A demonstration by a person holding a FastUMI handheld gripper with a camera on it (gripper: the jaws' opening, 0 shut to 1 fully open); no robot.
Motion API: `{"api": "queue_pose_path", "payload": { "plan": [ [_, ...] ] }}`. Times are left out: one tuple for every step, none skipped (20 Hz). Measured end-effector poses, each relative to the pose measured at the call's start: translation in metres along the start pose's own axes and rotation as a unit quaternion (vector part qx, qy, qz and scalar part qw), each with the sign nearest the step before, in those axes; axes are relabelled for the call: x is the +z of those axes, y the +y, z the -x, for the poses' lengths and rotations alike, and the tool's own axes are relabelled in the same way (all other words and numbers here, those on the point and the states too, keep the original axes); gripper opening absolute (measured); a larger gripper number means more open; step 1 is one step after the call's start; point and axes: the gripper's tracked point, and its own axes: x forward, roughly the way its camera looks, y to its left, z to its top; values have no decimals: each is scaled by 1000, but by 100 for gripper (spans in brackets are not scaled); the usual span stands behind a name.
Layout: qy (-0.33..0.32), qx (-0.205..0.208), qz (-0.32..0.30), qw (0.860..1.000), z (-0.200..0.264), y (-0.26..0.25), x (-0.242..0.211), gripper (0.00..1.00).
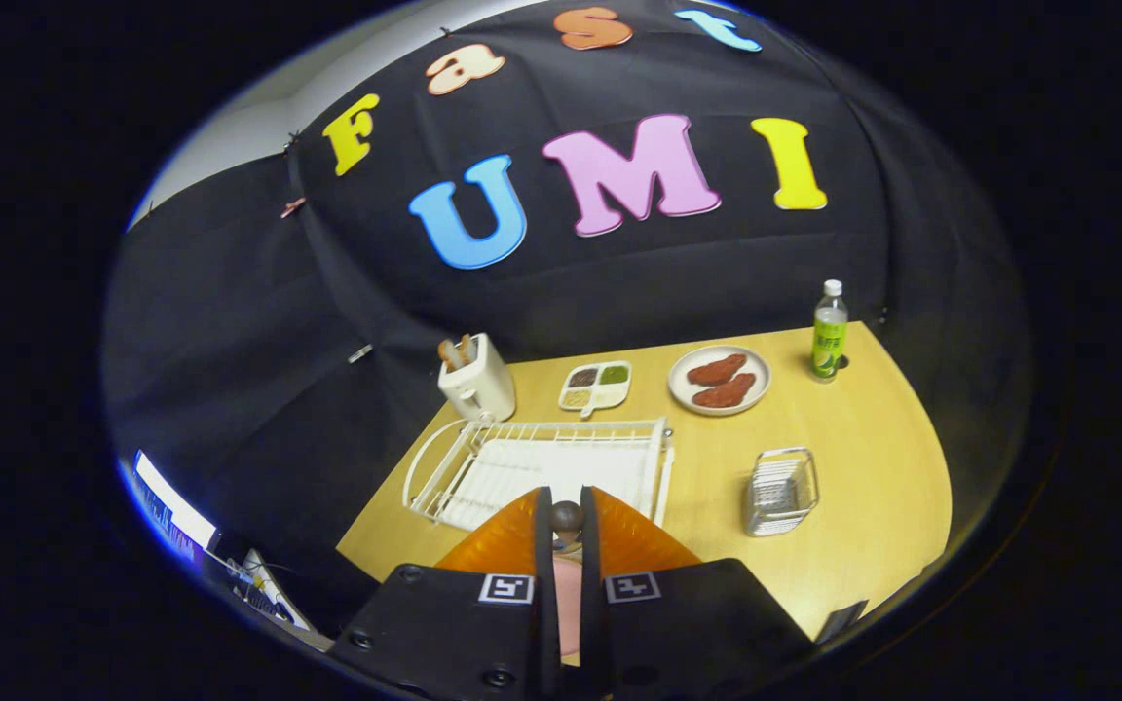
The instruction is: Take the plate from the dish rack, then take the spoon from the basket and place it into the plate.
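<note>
Two fingers of the gripper (567, 526) pinch the spoon (567, 519) above the dish rack (542, 458); next, the plate.

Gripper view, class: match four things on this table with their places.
Things:
1 toaster
2 bottle
3 wire basket
4 spoon

Places:
A between the fingers of the claw, which are shut on it
B beside the round plate of brown food
C just beyond the dish rack, next to the divided tray
D beside the dish rack, nearer than the bottle

Pairs: 1-C, 2-B, 3-D, 4-A
</note>
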Motion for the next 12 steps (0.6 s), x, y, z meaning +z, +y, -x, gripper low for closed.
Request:
{"api": "queue_pose_path", "payload": {
  "plan": [
    [9,10,1,1000,-7,12,-13,12],
    [16,15,2,1000,-15,20,-25,12],
    [22,17,6,1000,-24,27,-38,12],
    [31,18,15,999,-34,33,-51,12],
    [40,17,23,999,-44,36,-65,12],
    [47,17,28,998,-54,39,-78,12],
    [55,21,30,998,-65,44,-90,12],
    [61,25,31,997,-74,49,-100,12],
    [65,28,38,997,-82,53,-108,12],
    [69,27,48,996,-89,54,-115,12],
    [72,26,58,995,-95,54,-120,12],
    [76,26,67,994,-99,55,-127,12]
  ]
}}
